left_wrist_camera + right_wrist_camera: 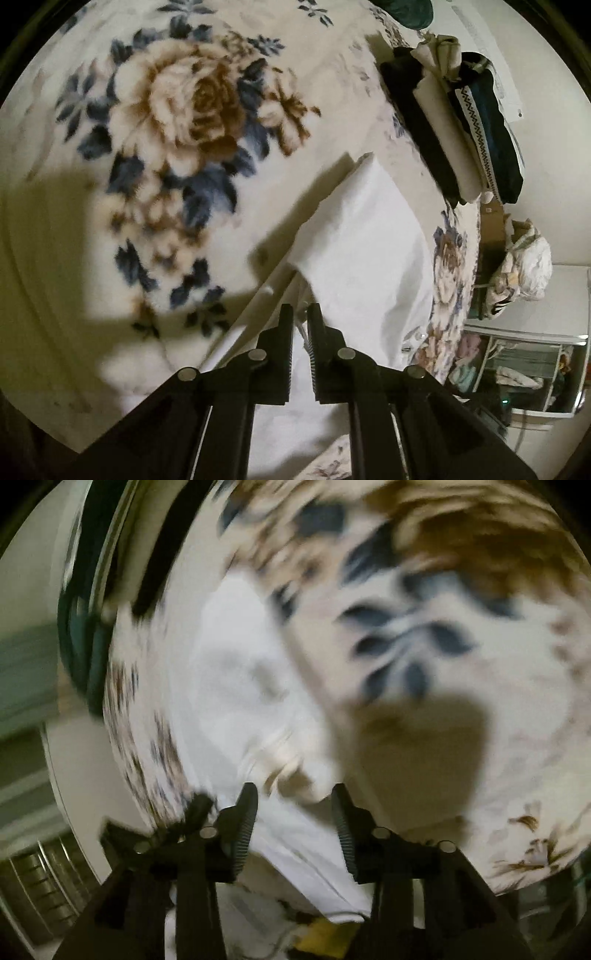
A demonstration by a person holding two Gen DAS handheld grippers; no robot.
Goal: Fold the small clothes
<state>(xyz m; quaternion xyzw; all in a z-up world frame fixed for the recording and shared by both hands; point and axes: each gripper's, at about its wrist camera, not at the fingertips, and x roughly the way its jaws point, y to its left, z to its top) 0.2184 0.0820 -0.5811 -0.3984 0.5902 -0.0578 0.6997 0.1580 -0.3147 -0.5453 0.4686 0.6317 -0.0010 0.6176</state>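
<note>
A white garment [362, 251] lies on a floral blanket [177, 110] and runs under my left gripper [301, 314]. Its jaws stand nearly closed, pinching a thin edge of the white cloth. In the blurred right wrist view the same white garment [236, 686] lies on the blanket [461, 664]. My right gripper [295, 795] is open, its fingers either side of a bunched white fold, not clamped on it.
A stack of folded clothes [461, 125], black, cream and dark teal, sits at the blanket's far right. A bundle of crumpled cloth [524, 258] and a shelf with a mirror [524, 369] stand beyond the bed edge. Something yellow [325, 938] lies under the right gripper.
</note>
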